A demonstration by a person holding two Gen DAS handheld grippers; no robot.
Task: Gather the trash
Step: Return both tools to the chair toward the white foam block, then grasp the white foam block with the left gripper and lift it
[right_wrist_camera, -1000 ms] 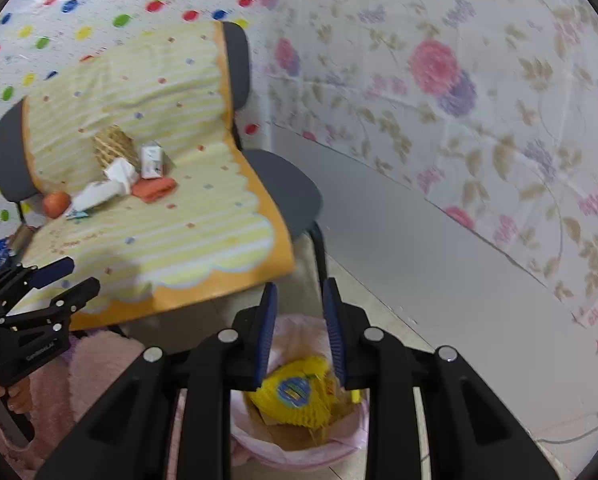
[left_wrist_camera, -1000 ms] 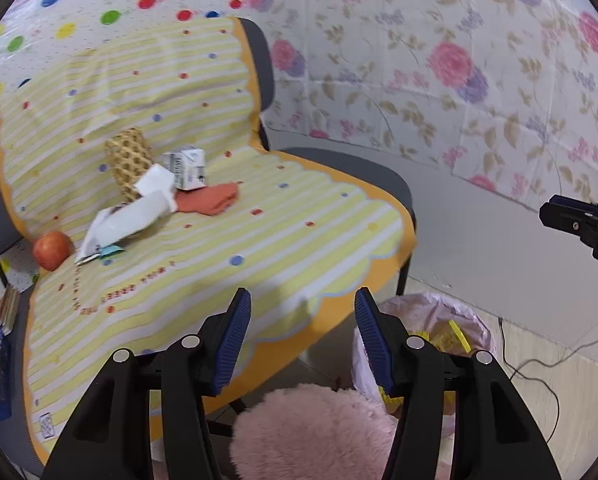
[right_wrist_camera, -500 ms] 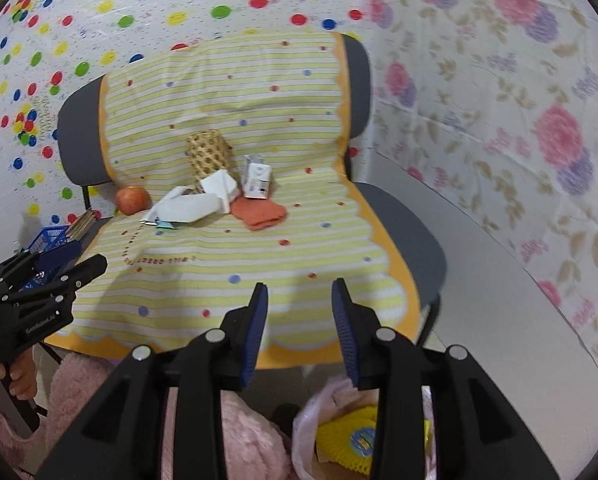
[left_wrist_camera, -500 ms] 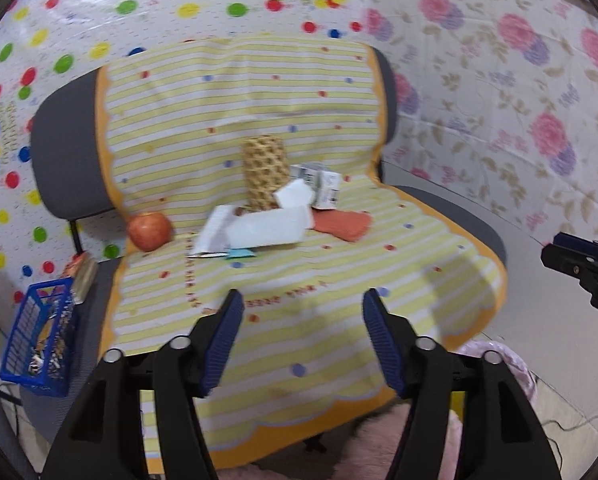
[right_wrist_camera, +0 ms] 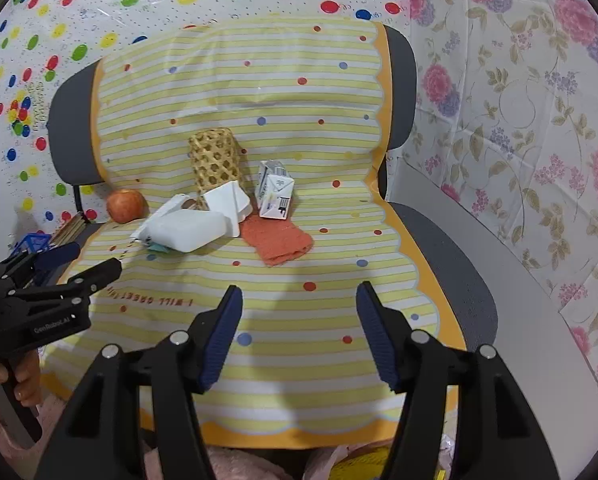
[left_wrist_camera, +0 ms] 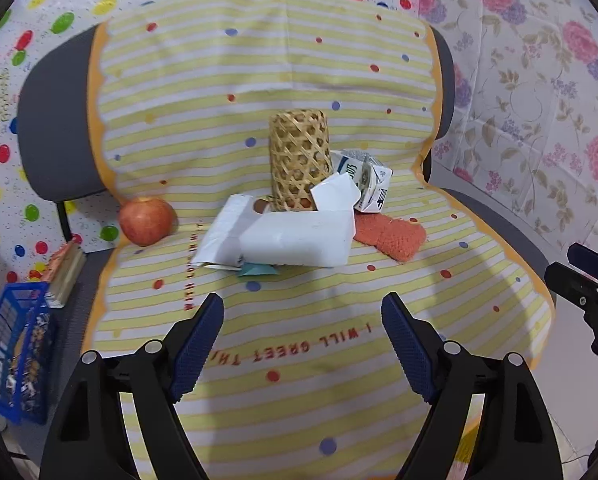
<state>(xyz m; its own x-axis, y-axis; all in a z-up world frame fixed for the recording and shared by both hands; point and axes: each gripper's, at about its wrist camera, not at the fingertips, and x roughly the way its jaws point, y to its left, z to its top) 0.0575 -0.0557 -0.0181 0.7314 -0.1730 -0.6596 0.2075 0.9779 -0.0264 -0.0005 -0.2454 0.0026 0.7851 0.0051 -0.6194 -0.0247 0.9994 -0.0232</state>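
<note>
Grey chair (left_wrist_camera: 55,128), draped in a yellow striped cover (left_wrist_camera: 259,344), carries all items. Left claw (left_wrist_camera: 303,344) pitched downward over the seat front, jaws opening, nothing between them. Right claw (right_wrist_camera: 299,332) pitched likewise, jaws opening, also empty; a hand (right_wrist_camera: 15,384) grips the left tool's handle. Trash at seat back: white packaging (left_wrist_camera: 295,236) touching woven basket (left_wrist_camera: 299,160), orange cloth (left_wrist_camera: 391,234), crumpled milk carton (left_wrist_camera: 369,184). Apple (left_wrist_camera: 146,221) apart, leftward. Teal scrap (left_wrist_camera: 255,269) under the packaging, possibly a wrapper.

Chair (left_wrist_camera: 59,128) with striped cover (left_wrist_camera: 259,80) bears apple (left_wrist_camera: 146,220), basket (left_wrist_camera: 299,160), carton (left_wrist_camera: 369,186).
</note>
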